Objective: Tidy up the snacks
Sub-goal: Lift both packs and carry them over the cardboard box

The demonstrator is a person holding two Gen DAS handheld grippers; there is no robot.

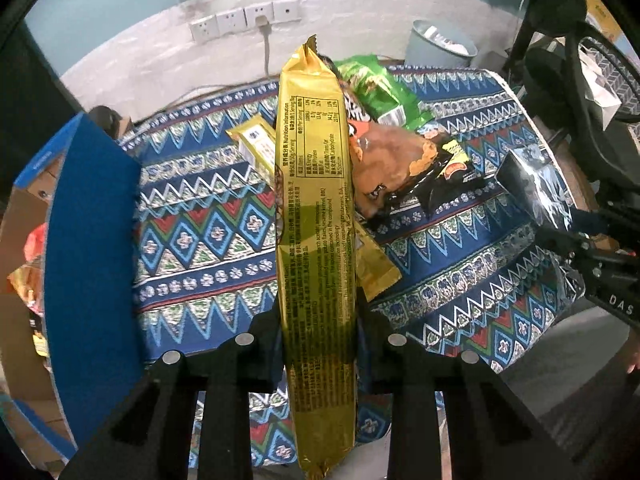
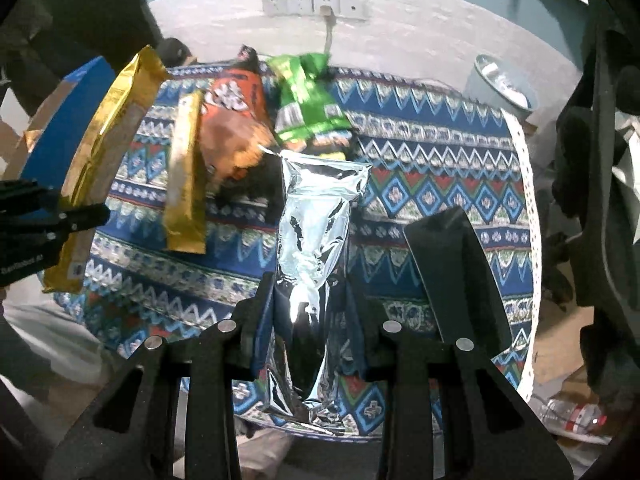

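Snacks lie on a patterned cloth [image 1: 224, 216] over a table, and two more are lifted clear of it in the grippers. A blue-sided carton [image 1: 90, 248] stands at the cloth's left edge; through its open top, orange and gold packets [image 1: 26, 272] show inside, though I cannot tell how many. Beyond the cloth's far right corner stands a grey bin [image 1: 434, 46] with pale litter in it.

On the cloth, near its far middle, an orange bag [image 1: 394, 160] lies partly under a green bag [image 1: 378, 88], with a black packet [image 1: 452, 178] against its near right side. A gold bar [image 2: 186, 184] lies flat just left of the orange bag, and a black card [image 2: 456, 276] lies at an angle well to the right.

The left gripper [image 1: 318, 334] is clamped tight on a long gold pack [image 1: 316, 208], gripping it near its lower end, so the pack stands above the cloth with its back label facing the camera. The right gripper [image 2: 306, 320] is squeezed shut on a silver pouch [image 2: 316, 232], likewise held off the cloth, its sealed top pointing away.
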